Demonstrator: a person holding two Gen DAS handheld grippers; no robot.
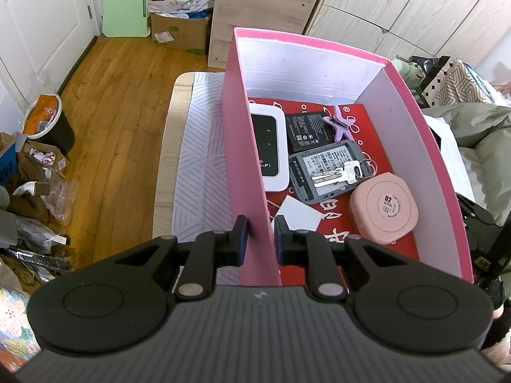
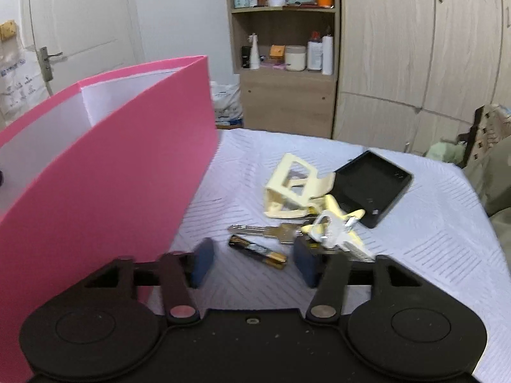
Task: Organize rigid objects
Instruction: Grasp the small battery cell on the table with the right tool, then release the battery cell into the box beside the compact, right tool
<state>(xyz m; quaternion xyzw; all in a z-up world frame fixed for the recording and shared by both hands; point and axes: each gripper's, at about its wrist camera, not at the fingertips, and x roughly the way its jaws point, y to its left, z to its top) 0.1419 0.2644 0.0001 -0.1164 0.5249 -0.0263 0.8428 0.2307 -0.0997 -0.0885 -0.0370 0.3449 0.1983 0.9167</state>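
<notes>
My left gripper [image 1: 260, 239] straddles the left wall of the pink box [image 1: 242, 146], one finger on each side, pads close to or touching the wall. Inside the box lie a white Wi-Fi router [image 1: 270, 150], a black battery pack [image 1: 306, 131], a grey device [image 1: 329, 172] with keys [image 1: 341, 172] on it, a purple star clip [image 1: 340, 124] and a pink round case [image 1: 383, 210]. My right gripper [image 2: 255, 260] is open and empty just above a black-and-gold battery [image 2: 257, 250]. Beyond it lie a key [image 2: 265, 231], a cream plastic stand [image 2: 295, 188], a yellow star clip with keys [image 2: 335, 226] and a black tray [image 2: 372, 186].
The pink box [image 2: 105, 175] stands close on the left of my right gripper. The table has a white patterned cloth [image 2: 415, 239]. A wooden shelf unit [image 2: 284, 63] and wardrobes stand behind. The floor on the left holds a bin [image 1: 48, 124] and clutter.
</notes>
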